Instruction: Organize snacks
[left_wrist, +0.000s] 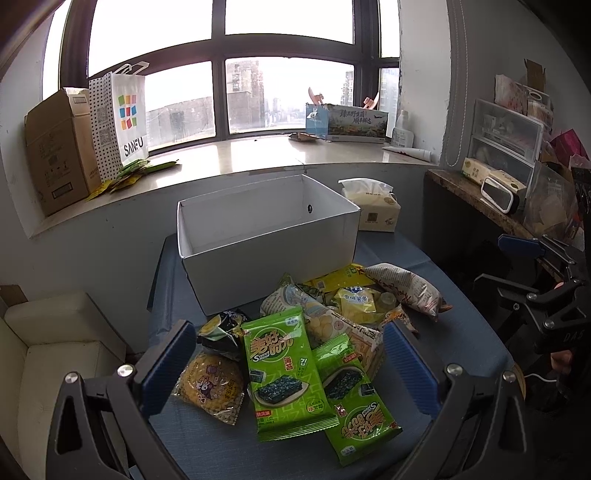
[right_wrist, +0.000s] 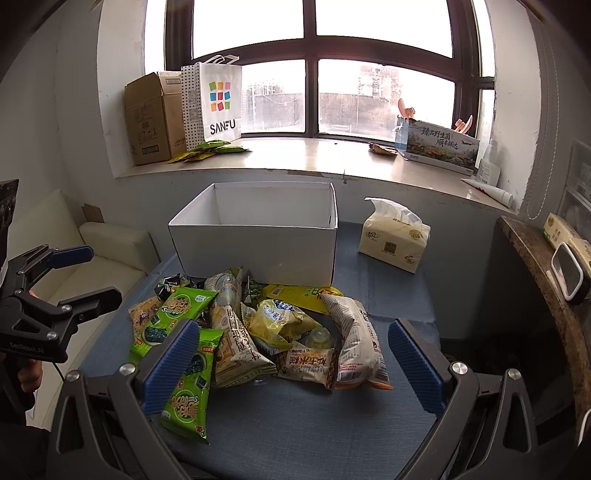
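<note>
An empty white box (left_wrist: 266, 236) (right_wrist: 258, 236) stands at the back of the blue table. A heap of snack packets lies in front of it. Two green seaweed packets (left_wrist: 284, 373) (right_wrist: 184, 373) lie nearest me. Beside them are a yellow corn snack bag (left_wrist: 210, 384), a pale printed bag (right_wrist: 356, 339) and yellow packets (right_wrist: 280, 317). My left gripper (left_wrist: 291, 365) hovers open above the seaweed packets, holding nothing. My right gripper (right_wrist: 291, 365) hangs open over the pile's near side, also empty. Each gripper shows at the edge of the other's view.
A tissue pack (left_wrist: 373, 205) (right_wrist: 395, 236) sits right of the box. The windowsill (left_wrist: 258, 155) behind carries a cardboard carton (left_wrist: 59, 147), a SANFU bag (right_wrist: 218, 103) and a printed box (right_wrist: 439, 146). A cream sofa (left_wrist: 55, 350) is left, a cluttered shelf (left_wrist: 491, 199) right.
</note>
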